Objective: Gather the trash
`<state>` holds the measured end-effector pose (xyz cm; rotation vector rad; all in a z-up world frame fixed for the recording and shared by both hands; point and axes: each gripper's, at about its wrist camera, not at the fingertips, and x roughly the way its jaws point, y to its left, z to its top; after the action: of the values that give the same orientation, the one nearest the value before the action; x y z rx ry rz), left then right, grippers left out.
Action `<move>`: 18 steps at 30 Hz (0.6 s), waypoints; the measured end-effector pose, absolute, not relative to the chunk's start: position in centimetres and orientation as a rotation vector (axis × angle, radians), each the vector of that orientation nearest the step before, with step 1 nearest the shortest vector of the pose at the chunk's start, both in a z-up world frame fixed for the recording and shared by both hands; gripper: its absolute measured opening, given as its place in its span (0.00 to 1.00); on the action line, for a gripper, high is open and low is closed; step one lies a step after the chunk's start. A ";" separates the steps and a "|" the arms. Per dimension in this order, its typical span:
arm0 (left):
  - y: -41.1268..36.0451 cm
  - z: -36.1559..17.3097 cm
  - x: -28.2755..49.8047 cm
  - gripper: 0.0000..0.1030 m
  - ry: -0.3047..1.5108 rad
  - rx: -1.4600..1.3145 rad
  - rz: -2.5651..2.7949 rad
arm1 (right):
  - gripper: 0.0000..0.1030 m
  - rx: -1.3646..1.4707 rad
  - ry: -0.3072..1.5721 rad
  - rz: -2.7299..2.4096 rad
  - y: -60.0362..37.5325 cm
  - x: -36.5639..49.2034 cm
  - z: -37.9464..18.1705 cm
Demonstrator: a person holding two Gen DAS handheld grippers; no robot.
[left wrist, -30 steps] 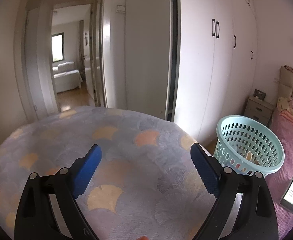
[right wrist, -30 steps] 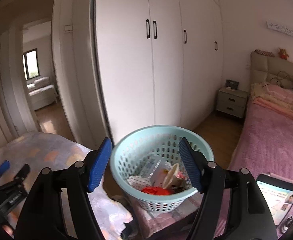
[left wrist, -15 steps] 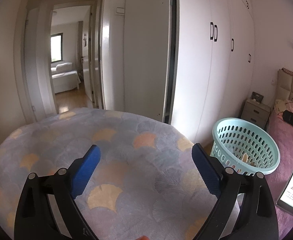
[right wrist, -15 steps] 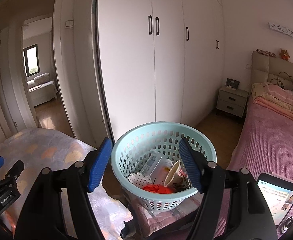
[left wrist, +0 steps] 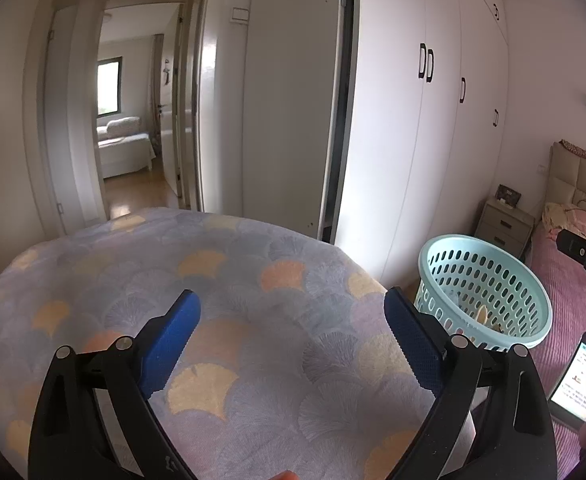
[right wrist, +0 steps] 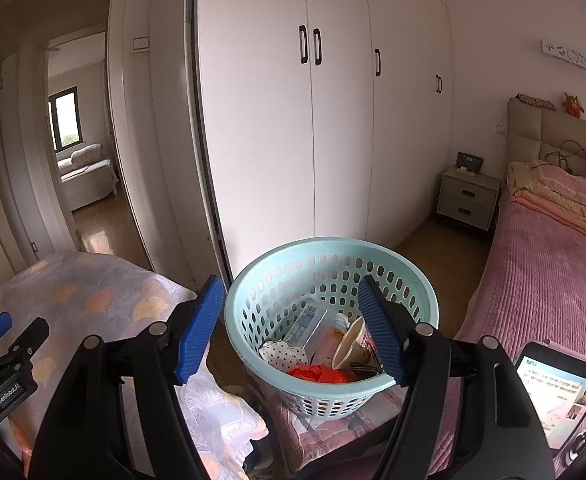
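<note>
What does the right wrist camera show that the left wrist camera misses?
Only the right wrist view looks down into the basket and shows the trash: a paper cup, a red wrapper and a dotted box.

Only the left wrist view shows most of the patterned blanket, with nothing lying on it.

Both show the basket, the white wardrobe, the nightstand and the lit phone.

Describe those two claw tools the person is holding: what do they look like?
Both the left gripper and the right gripper have glossy black plastic arms with silver rivets, ending in flat blue fingers with a ridged, textured face. A small white-lettered label sits on the left one's body.
</note>
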<state>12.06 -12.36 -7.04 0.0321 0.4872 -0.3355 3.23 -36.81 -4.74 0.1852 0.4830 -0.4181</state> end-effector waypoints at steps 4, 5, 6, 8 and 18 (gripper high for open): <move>-12.4 -7.0 12.0 0.88 0.487 0.036 -0.335 | 0.64 0.190 0.489 -0.414 -36.9 3.3 -4.9; -12.4 -7.0 12.0 0.88 0.487 0.035 -0.336 | 0.65 0.190 0.491 -0.414 -36.9 3.3 -4.9; -12.4 -7.0 12.0 0.88 0.486 0.036 -0.337 | 0.65 0.189 0.491 -0.412 -36.9 3.4 -4.9; -12.4 -7.0 12.0 0.88 0.485 0.035 -0.340 | 0.65 0.186 0.491 -0.411 -36.7 3.4 -4.9; -12.5 -7.0 11.9 0.88 0.475 0.042 -0.337 | 0.67 0.185 0.476 -0.407 -36.1 3.2 -4.8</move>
<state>11.90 -12.50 -6.96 0.0418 0.4755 -0.3372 3.21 -36.11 -4.76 0.1851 0.4762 -0.4071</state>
